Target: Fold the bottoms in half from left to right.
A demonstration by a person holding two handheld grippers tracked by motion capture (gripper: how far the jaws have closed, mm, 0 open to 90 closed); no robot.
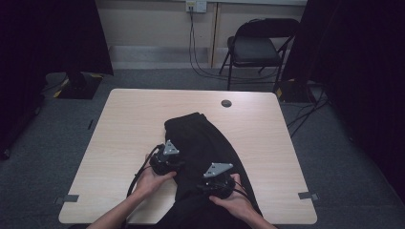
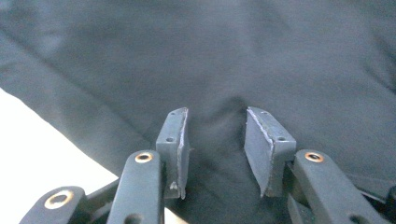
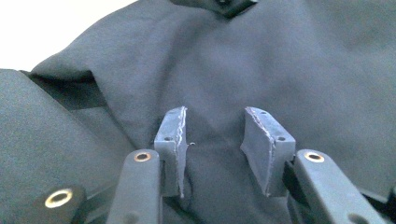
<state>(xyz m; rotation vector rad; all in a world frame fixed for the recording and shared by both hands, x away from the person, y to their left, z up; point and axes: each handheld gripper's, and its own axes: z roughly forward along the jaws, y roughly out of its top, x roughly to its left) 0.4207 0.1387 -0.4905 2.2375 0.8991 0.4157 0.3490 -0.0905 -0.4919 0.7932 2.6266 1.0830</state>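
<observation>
High view: black garment [image 1: 205, 143] lies across the wooden table [image 1: 129, 129], draping over its near edge. Left gripper [image 2: 215, 140] and right gripper [image 3: 212, 140] press into it, jaws parted around cloth, apparently ready to pinch folds.

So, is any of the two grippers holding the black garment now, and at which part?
Nothing is held. The left gripper and the right gripper both have open jaws resting on the black garment, with fabric between the pads but not clamped.
</observation>
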